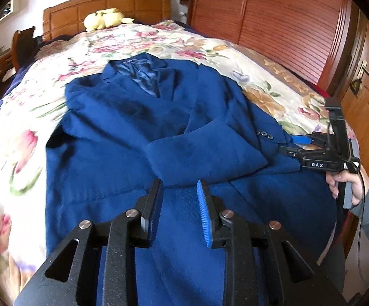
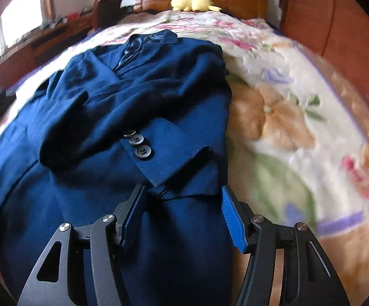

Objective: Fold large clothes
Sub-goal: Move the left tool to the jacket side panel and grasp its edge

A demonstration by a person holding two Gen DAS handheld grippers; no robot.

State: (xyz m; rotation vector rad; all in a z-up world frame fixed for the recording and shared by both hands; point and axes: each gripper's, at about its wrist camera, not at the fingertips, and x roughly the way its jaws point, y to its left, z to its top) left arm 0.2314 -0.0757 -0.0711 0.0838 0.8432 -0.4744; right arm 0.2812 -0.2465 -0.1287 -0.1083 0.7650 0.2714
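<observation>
Across the middle of the bed, on its floral cover, lies a blue suit jacket, collar toward the wooden headboard and hem toward the foot edge where the person stands, so its long axis runs from head to foot of the bed. Both sleeves are folded in over the chest; the right-hand sleeve cuff, with its row of dark buttons, lies just ahead of the right claw. That claw stands well open, its blue pads astride the jacket's right border near the hem, with cloth between them but no pad visibly pressing, so it holds nothing. The left claw hovers over the lower panel nearer the jacket's left half, its jaws only partly apart and apparently empty, though the fabric runs close beneath them. In the left wrist view the right claw shows at the jacket's right edge, the person's hand on its handle. Judging from this, the next fold would carry the hem up toward the collar, and each claw already lies near its own hem corner, the right one closer to a grip.
</observation>
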